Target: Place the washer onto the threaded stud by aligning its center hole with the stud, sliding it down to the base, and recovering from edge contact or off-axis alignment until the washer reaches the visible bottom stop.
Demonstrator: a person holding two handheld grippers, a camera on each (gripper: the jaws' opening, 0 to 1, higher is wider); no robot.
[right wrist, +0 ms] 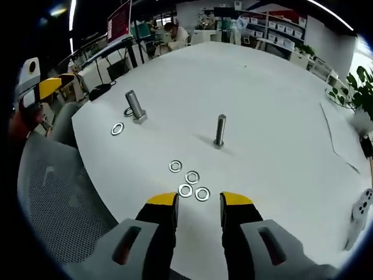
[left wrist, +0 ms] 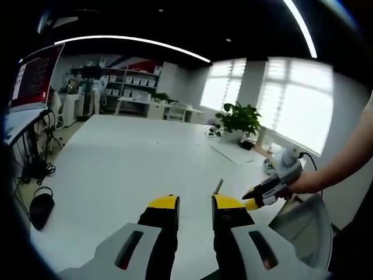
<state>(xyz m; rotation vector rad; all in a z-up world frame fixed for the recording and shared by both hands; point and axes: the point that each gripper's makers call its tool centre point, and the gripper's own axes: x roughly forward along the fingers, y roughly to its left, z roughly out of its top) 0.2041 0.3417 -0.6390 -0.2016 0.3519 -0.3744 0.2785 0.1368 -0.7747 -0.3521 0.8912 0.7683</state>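
Bright daylight from the windows (left wrist: 291, 105) glares, ceiling strips glow, fisheye edges bend, and shadows stay soft.

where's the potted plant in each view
left gripper view: the potted plant is right of centre, at the table's far end by the windows.
right gripper view: it sits at the right edge, partly cut off.
shared landmark: red-screen monitor, upper left in both.
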